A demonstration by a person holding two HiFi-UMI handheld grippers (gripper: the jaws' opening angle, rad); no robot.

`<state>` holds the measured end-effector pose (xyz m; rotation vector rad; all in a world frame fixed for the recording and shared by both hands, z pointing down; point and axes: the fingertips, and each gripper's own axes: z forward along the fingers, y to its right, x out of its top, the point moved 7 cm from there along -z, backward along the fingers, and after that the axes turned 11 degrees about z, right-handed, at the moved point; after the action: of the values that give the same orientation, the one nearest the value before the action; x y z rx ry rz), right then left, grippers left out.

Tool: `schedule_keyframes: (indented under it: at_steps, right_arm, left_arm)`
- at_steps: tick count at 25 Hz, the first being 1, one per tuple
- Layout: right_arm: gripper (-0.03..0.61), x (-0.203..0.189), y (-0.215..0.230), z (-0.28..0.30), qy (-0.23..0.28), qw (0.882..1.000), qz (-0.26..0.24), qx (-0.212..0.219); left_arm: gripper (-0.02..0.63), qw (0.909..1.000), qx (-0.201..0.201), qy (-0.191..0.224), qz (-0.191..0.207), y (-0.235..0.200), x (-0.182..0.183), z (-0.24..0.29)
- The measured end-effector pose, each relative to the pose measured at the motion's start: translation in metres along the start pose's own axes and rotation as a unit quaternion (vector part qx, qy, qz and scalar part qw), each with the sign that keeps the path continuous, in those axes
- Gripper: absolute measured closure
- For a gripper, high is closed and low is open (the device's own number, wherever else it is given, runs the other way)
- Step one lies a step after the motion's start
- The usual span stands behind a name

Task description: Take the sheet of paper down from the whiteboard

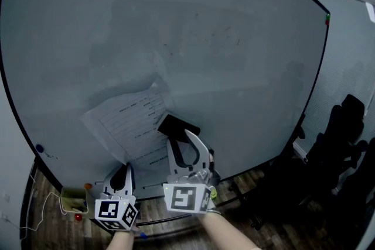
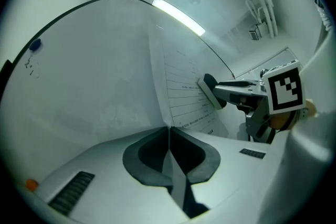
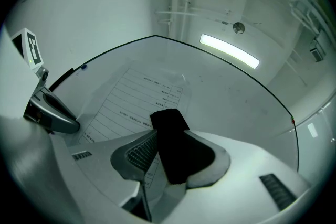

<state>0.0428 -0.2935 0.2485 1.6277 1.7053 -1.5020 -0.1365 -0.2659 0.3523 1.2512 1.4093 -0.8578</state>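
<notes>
- My left gripper (image 2: 169,136): clenched on the lower edge of the white printed paper sheet (image 1: 136,119).
- My right gripper (image 3: 160,152): grasping a black rectangular block (image 3: 169,126) that lies against the sheet.
- Sheet: tilted, low on the pale whiteboard (image 1: 176,26).

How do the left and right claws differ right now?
The left claw is pinched shut on the paper's edge; the right claw stands wider, clamped on a black block. The left claw sits at the paper's lower corner, the right claw higher on it. Both point at the whiteboard.
</notes>
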Motion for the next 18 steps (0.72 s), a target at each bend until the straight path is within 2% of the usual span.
schedule_keyframes:
  at_steps: [18]
  right_arm:
    - [0.423, 0.003, -0.002, -0.004, -0.008, 1.000, 0.013, -0.008]
  left_arm:
    - [0.592, 0.9999, 0.010, -0.003, 0.006, -0.005, -0.005, -0.016]
